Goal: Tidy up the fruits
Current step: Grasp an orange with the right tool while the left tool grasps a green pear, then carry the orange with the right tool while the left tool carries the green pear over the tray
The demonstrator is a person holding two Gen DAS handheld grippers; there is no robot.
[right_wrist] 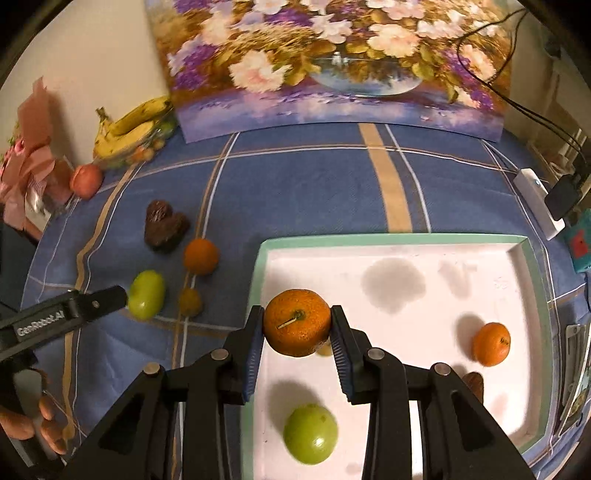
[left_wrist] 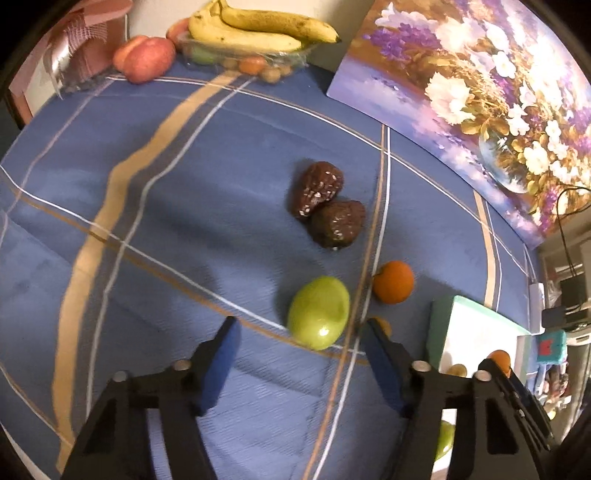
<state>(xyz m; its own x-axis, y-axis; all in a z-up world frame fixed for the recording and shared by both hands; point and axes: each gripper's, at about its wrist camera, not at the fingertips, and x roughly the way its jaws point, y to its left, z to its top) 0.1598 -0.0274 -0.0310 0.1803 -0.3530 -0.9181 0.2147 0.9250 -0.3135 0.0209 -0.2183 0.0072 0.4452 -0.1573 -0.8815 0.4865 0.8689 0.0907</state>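
My right gripper point(right_wrist: 297, 323) is shut on an orange point(right_wrist: 296, 322) and holds it over the near left part of the white tray point(right_wrist: 406, 258). The tray holds a green fruit point(right_wrist: 311, 438), a small orange point(right_wrist: 491, 343) and a small yellowish fruit partly hidden behind the held orange. My left gripper point(left_wrist: 301, 332) is open, just short of a green fruit point(left_wrist: 319, 312) on the blue cloth; it shows in the right wrist view too point(right_wrist: 110, 299). Nearby lie an orange point(left_wrist: 392, 282), two dark brown fruits point(left_wrist: 325, 203) and a small yellow-orange fruit point(right_wrist: 190, 302).
A clear bowl with bananas point(left_wrist: 258, 27) and small fruits stands at the back left, a red apple point(left_wrist: 144, 58) beside it. A flower painting point(right_wrist: 332, 62) leans against the wall. A pink gift wrap point(right_wrist: 29, 162) is at far left. A white device and cables point(right_wrist: 535, 199) lie at right.
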